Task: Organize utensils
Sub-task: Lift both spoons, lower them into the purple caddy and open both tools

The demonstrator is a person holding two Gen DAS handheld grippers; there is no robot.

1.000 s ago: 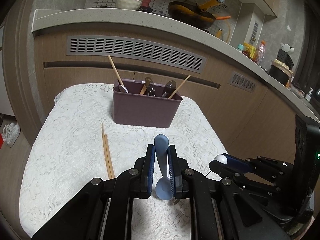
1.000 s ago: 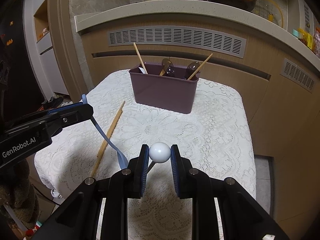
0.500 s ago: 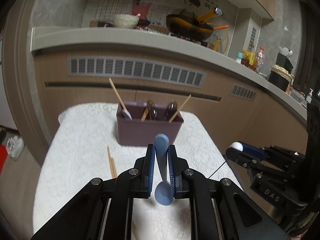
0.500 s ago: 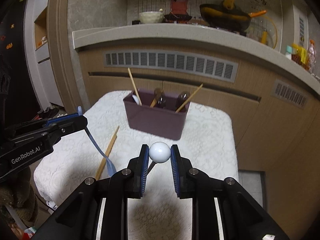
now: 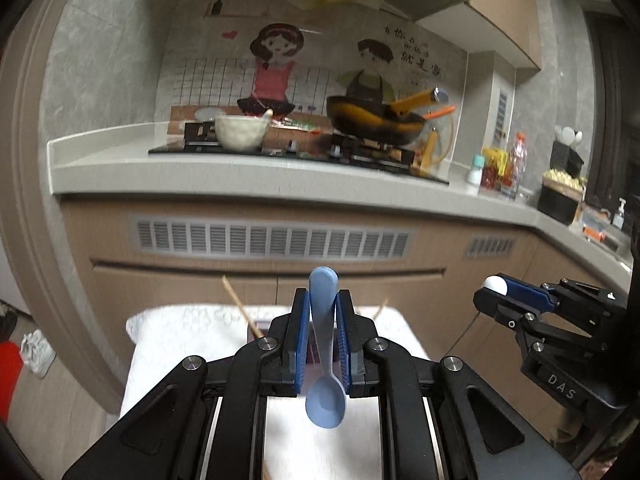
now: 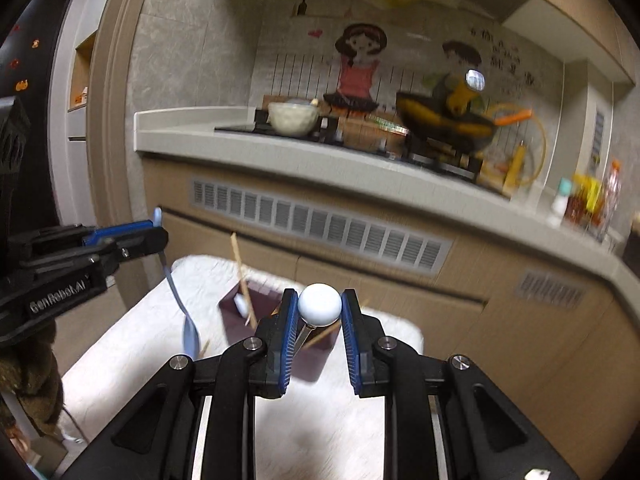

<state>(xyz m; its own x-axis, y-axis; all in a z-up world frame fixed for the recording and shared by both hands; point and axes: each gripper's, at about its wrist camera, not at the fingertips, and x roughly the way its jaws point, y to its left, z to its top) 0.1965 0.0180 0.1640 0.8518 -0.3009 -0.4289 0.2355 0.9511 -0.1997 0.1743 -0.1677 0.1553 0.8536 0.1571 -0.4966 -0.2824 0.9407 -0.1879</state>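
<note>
My left gripper point(image 5: 323, 312) is shut on a blue spoon point(image 5: 325, 396), handle up and bowl hanging down; it also shows in the right wrist view point(image 6: 188, 334). My right gripper point(image 6: 320, 308) is shut on a utensil with a white ball end point(image 6: 320, 305); its thin metal shaft runs down between the jaws. The purple utensil box point(image 6: 234, 326) with chopsticks point(image 6: 241, 276) and spoons stands on the white lace table point(image 6: 132, 344), mostly hidden behind my fingers. Both grippers are raised well above the table.
A kitchen counter point(image 5: 256, 180) with a bowl point(image 5: 240, 132) and a wok point(image 5: 376, 122) runs behind the table. Cabinet fronts with vent grilles point(image 5: 272, 238) stand below it. Bottles point(image 5: 516, 164) stand at the counter's right.
Both grippers have risen and tilted upward with their utensils. The table and box have dropped low in view and the counter now fills the frames.
</note>
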